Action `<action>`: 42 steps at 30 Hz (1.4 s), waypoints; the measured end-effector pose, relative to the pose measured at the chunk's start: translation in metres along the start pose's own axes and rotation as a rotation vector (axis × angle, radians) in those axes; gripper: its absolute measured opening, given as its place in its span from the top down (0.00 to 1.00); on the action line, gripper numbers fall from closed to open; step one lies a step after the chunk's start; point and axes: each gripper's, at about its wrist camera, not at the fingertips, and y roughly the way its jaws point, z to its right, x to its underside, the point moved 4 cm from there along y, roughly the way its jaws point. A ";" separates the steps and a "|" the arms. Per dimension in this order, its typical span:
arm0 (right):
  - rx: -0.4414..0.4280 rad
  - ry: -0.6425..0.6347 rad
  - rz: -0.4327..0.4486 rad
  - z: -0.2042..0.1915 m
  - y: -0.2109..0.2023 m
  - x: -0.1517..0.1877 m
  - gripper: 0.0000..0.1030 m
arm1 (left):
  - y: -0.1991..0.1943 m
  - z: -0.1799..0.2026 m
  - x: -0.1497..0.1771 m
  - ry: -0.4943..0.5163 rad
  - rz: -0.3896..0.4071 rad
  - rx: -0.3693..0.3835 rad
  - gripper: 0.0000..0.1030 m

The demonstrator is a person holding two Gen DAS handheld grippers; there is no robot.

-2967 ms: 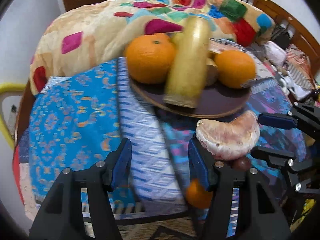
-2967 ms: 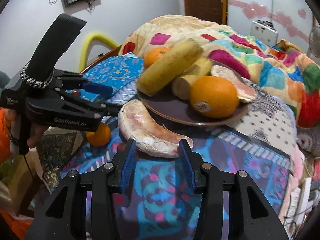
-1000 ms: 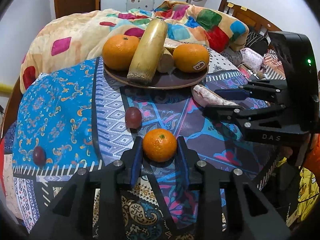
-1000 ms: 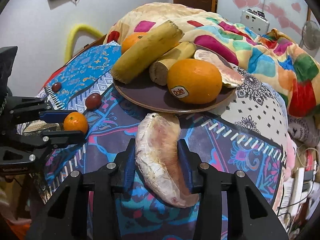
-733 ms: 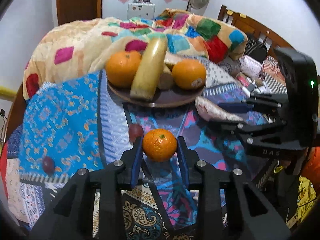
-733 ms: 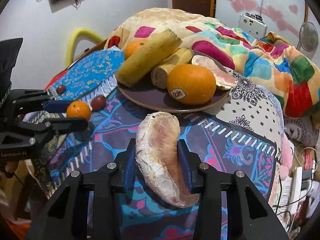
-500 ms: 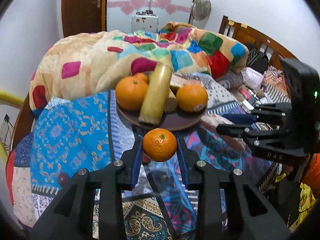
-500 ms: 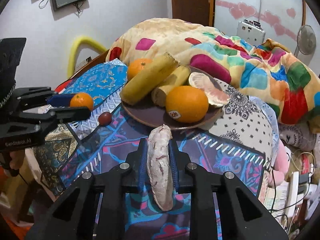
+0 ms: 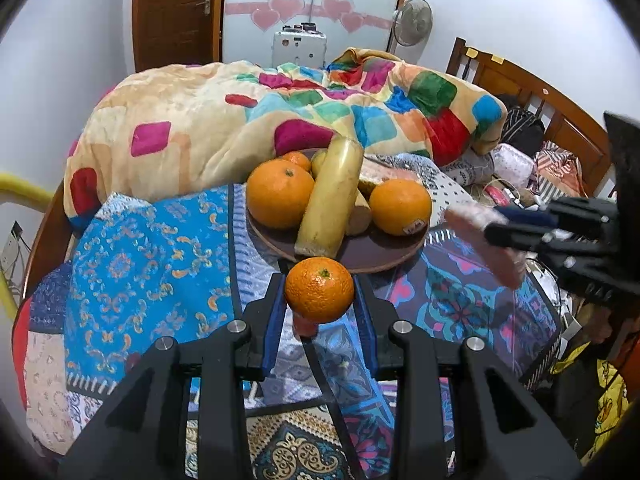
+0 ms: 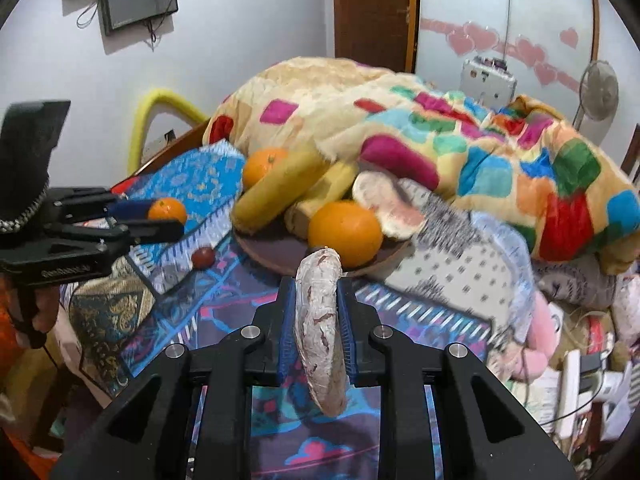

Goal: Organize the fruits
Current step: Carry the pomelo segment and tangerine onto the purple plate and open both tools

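In the left wrist view, going from the left edge rightward: a yellow tube curves in at nine o'clock beside the wooden bed frame, and a blue patterned cloth covers the near part of the bed. A heaped patchwork blanket fills the ground from ten to one o'clock. At centre, the left hand-held gripper is clamped on a small mandarin, held clear above the cloth with its blue pads pressing both sides. A small red fruit peeks out just below the mandarin, mostly hidden by it. Directly behind, at twelve o'clock of the mandarin, sits the dark brown plate, crowded with two oranges, a long yellow banana lying across the middle, and smaller pieces behind. At three o'clock the right hand-held gripper holds a pink pomelo segment, blurred, just beside the plate's right rim. A wooden headboard and clutter lie beyond.

In the right wrist view, the left hand-held gripper appears at nine o'clock with the mandarin between its pads; a small red fruit lies on the cloth between it and the plate. At centre the right hand-held gripper's jaws are squeezed together on the pomelo segment, standing on edge, with the nearest orange on the plate just behind its tip.
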 end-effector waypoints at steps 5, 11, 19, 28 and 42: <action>0.036 -0.005 0.043 0.007 0.002 -0.030 0.82 | -0.002 -0.004 -0.016 0.010 0.031 -0.025 0.68; 0.063 -0.017 0.050 0.010 0.035 -0.061 0.82 | 0.007 -0.012 -0.036 0.007 0.033 -0.022 0.68; 0.020 0.020 0.006 0.011 0.069 -0.074 0.82 | 0.025 -0.018 -0.047 0.007 0.027 -0.012 0.68; 0.022 0.011 -0.013 0.007 0.063 -0.063 0.78 | 0.030 -0.004 -0.042 0.025 0.011 0.022 0.68; 0.056 0.003 0.031 0.016 0.021 -0.023 0.58 | 0.049 0.043 -0.030 0.107 -0.044 -0.011 0.68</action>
